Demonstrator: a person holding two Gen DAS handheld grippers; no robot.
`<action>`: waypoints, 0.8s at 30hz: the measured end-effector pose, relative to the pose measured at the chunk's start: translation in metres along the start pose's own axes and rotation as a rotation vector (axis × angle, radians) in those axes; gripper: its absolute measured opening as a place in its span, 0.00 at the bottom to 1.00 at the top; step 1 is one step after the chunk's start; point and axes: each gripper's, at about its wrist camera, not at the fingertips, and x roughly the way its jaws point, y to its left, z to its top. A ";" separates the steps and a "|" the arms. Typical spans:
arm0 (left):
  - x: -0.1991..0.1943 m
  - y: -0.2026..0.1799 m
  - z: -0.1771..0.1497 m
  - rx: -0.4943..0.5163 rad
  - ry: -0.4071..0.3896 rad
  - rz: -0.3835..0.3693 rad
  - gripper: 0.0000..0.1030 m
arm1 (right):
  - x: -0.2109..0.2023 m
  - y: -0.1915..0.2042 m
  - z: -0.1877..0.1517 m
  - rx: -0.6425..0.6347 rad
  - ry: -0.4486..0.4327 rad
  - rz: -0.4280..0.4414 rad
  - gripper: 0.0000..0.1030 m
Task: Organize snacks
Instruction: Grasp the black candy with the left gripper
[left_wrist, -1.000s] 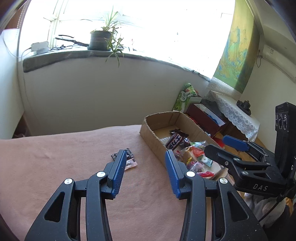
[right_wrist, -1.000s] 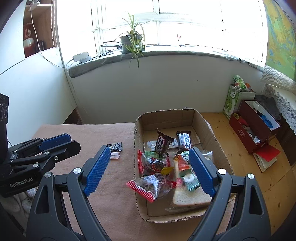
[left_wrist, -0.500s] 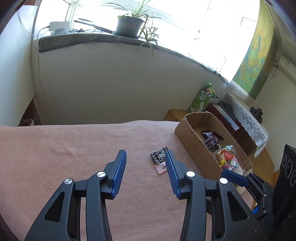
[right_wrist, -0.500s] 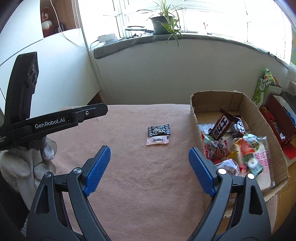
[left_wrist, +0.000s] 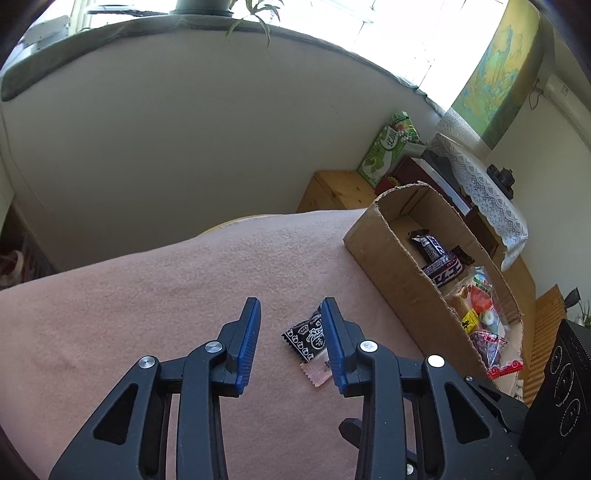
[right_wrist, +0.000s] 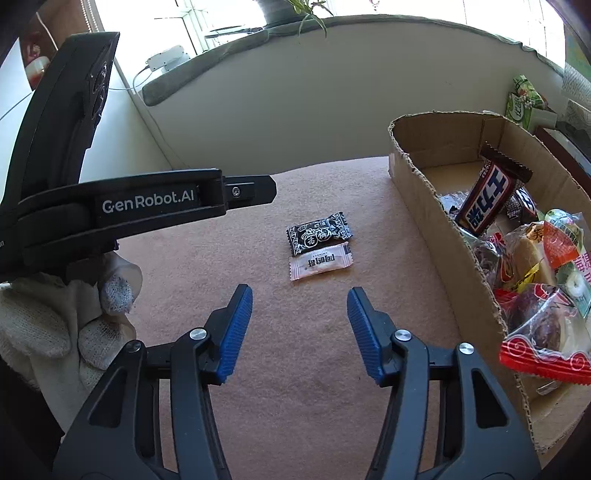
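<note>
Nearest the viewer, the right tool (right_wrist: 300, 295) hangs above the pink cloth (right_wrist: 258, 369) that covers the tabletop, its blue pads (right_wrist: 236, 332) apart with only bare cloth between them; its jaws have just been closing, yet they grip nothing. Beside it, a white-gloved hand (right_wrist: 55, 325) carries the left tool (left_wrist: 291, 306), whose jaws have likewise just been narrowing and remain parted, clasping nothing.

Just beyond the tips of both tools lie two loose sweets, touching edge to edge: a pale pink-white candy wrapper (right_wrist: 320, 261) on the near side and a black patterned candy packet (right_wrist: 318, 232) on the far side. In the left wrist view the black packet (left_wrist: 306, 338) is partly hidden behind the tool's right pad, so whether that pad touches it cannot be told; the pale wrapper (left_wrist: 316, 373) lies just below it.

To the right of the sweets stands an open cardboard box (right_wrist: 417, 192) on the cloth, its near part heaped with bagged snacks (right_wrist: 535, 302) and a dark chocolate bar (right_wrist: 487, 199) leaning upright against the side wall.

Farther back, a green carton (left_wrist: 391, 147) stands by the wall, beneath a window ledge (left_wrist: 110, 44).
</note>
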 end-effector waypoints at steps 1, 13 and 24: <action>0.006 0.000 0.002 0.001 0.016 -0.013 0.27 | 0.003 0.000 0.001 0.010 0.001 -0.003 0.55; 0.025 -0.021 0.007 0.199 0.104 -0.043 0.25 | 0.031 -0.014 0.008 0.088 0.033 -0.038 0.47; 0.035 -0.020 -0.006 0.271 0.152 -0.035 0.26 | 0.029 -0.014 0.005 0.084 0.032 -0.060 0.41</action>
